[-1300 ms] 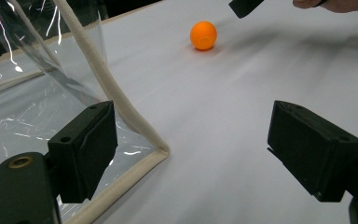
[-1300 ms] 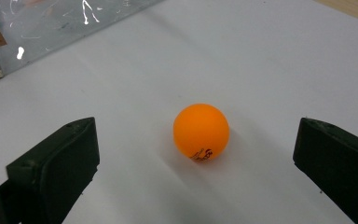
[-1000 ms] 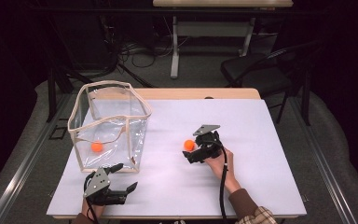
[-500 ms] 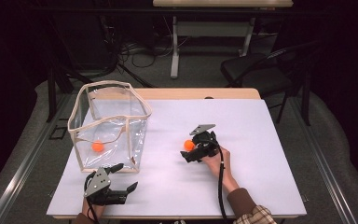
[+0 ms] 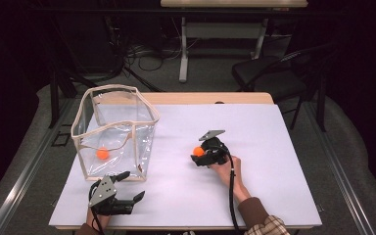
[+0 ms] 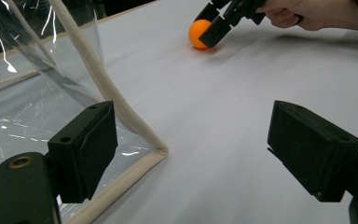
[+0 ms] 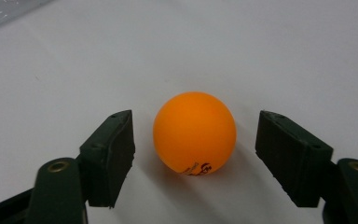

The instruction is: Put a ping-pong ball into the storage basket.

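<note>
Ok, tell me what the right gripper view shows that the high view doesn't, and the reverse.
Right gripper view: black print on the orange ball, with a gap on each side; the right gripper's jaws have just been closing around it. High view: a clear bin holding a second orange ball, and the left gripper near it. Both: the ball on the white table.

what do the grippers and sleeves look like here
Both are black hand-held tools. The left gripper and right gripper each have two blocky black jaws with ribbed pads and brass-coloured pivot screws. Each carries a grey three-cornered plate on top and trails a black cable. The right arm wears a brown sleeve with a plaid cuff.
</note>
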A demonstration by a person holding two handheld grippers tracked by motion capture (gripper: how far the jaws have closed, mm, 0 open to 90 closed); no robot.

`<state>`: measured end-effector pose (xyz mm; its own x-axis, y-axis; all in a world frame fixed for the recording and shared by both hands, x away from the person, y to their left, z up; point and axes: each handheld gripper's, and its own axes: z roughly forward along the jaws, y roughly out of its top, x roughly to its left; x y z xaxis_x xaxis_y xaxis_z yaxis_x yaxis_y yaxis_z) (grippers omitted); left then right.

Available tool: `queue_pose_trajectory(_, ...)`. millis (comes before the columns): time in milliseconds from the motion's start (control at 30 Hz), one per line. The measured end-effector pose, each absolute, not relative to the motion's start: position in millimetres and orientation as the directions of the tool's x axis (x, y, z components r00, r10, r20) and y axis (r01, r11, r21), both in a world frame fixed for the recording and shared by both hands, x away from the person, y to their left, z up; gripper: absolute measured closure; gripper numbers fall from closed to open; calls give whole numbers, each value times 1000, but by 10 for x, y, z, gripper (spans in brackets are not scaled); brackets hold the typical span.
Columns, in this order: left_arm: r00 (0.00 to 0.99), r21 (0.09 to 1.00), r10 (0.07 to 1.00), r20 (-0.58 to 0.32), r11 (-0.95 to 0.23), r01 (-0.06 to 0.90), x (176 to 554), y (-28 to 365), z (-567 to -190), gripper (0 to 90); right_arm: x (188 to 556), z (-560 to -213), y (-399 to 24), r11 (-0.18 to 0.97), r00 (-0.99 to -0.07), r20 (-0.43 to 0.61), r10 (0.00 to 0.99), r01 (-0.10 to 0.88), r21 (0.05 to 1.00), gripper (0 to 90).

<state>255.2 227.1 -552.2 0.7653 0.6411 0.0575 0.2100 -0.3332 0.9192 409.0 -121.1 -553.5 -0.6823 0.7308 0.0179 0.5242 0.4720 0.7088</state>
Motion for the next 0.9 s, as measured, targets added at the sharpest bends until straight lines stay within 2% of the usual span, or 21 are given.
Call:
queue_pose_trajectory(400, 766, 919, 640, 60, -334, 208, 2550, 2263, -5522, 159, 4103, -5565, -1200, 477, -673, 27, 739, 551, 684, 505)
queue_pose_trajectory(900, 767, 920, 639, 61, -334, 205, 2546, 2263, -5521, 159, 4070, -5502, -1212, 480, -678, 8, 735, 527, 701, 514)
